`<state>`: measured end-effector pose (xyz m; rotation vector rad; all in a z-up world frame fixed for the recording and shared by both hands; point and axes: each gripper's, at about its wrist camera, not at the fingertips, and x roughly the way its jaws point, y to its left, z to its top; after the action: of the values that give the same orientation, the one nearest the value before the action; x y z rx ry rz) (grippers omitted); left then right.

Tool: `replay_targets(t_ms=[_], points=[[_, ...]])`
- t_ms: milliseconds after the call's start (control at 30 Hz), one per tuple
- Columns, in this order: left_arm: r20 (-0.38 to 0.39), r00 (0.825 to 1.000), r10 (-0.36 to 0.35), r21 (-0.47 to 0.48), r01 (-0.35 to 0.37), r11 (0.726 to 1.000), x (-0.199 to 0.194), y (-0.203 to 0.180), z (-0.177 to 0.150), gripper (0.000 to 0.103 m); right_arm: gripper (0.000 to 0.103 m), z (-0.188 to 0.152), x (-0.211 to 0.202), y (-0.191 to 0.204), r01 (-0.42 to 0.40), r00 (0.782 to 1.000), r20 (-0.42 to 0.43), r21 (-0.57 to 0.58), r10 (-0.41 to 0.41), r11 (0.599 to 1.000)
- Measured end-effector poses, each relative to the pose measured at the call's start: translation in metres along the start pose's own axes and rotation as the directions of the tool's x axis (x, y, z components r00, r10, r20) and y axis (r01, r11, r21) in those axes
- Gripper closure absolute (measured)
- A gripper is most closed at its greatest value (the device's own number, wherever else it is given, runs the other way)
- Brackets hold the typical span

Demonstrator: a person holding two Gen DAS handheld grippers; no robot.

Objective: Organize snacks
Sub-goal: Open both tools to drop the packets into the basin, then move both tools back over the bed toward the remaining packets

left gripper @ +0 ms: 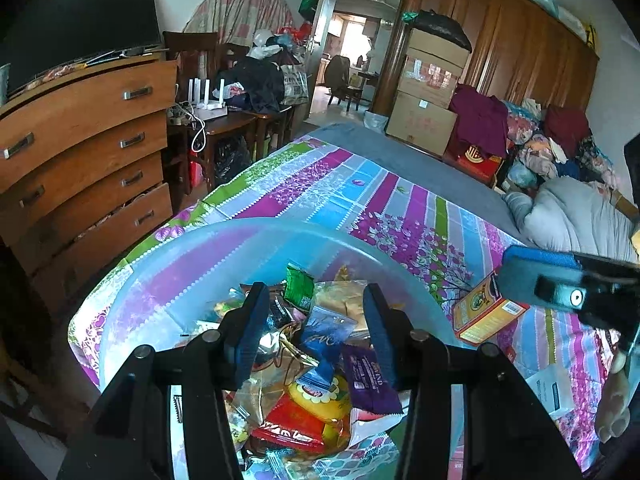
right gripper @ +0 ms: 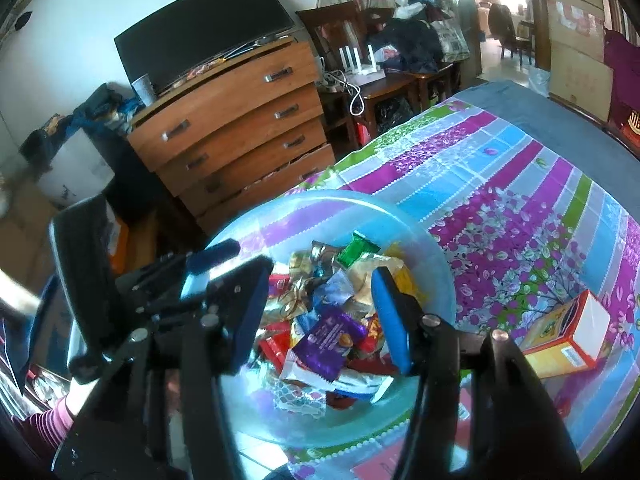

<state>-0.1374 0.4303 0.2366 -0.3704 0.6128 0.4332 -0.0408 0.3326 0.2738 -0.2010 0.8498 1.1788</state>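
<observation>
Jaws of the left gripper are seen parted in the left wrist view, nothing clamped between them, held above a translucent blue bowl. Mixed snacks are heaped inside the bowl: a purple wrapper lies near the right jaw, a green packet stands at the far side of the heap, a red packet and a yellow round item lie nearer the camera. An orange-yellow box is recorded on its side on the striped floral bedspread, just to the right of the bowl. The right gripper enters from the right edge, above the box. A wooden dresser stands to the left of the bed, a dark television on top of it.

Jaws of the right gripper are likewise seen apart and unloaded in the right wrist view, poised over the same bowl. The snacks fill its middle; the purple wrapper lies uppermost between the jaws, the green packet at the far rim. The box lies on the bedspread to the right, apart from the bowl. The left gripper is noted at the bowl's left rim. The dresser and television are recorded behind.
</observation>
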Motion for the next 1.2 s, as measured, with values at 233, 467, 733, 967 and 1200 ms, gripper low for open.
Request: replay_targets(t_ms=[233, 467, 733, 967, 1200], points=[[0.070, 0.996, 0.051, 0.122, -0.060, 0.991, -0.025, -0.032, -0.019, 0.038, 0.042, -0.060, -0.042, 0.007, 0.023, 0.996, 0.088, -0.015, -0.022, 1.000], [0.130, 0.988, 0.088, 0.203, -0.113, 0.973, -0.042, -0.070, -0.032, 0.031, 0.038, -0.145, -0.088, -0.001, 0.143, 0.982, 0.121, 0.004, -0.143, 0.990], [0.139, 0.989, 0.056, 0.243, -0.089, 0.966, -0.052, -0.114, -0.038, 0.031, 0.034, -0.203, -0.127, -0.037, 0.213, 0.970, 0.092, 0.126, -0.226, 0.969], [0.141, 0.989, 0.032, 0.304, -0.074, 0.950, -0.062, -0.156, -0.044, 0.031, 0.034, -0.227, -0.156, -0.059, 0.234, 0.958, 0.114, 0.211, -0.262, 0.949], [0.120, 0.993, 0.001, 0.352, -0.043, 0.935, -0.063, -0.192, -0.055, 0.031, 0.034, -0.259, -0.180, -0.084, 0.244, 0.947, 0.136, 0.279, -0.290, 0.929]])
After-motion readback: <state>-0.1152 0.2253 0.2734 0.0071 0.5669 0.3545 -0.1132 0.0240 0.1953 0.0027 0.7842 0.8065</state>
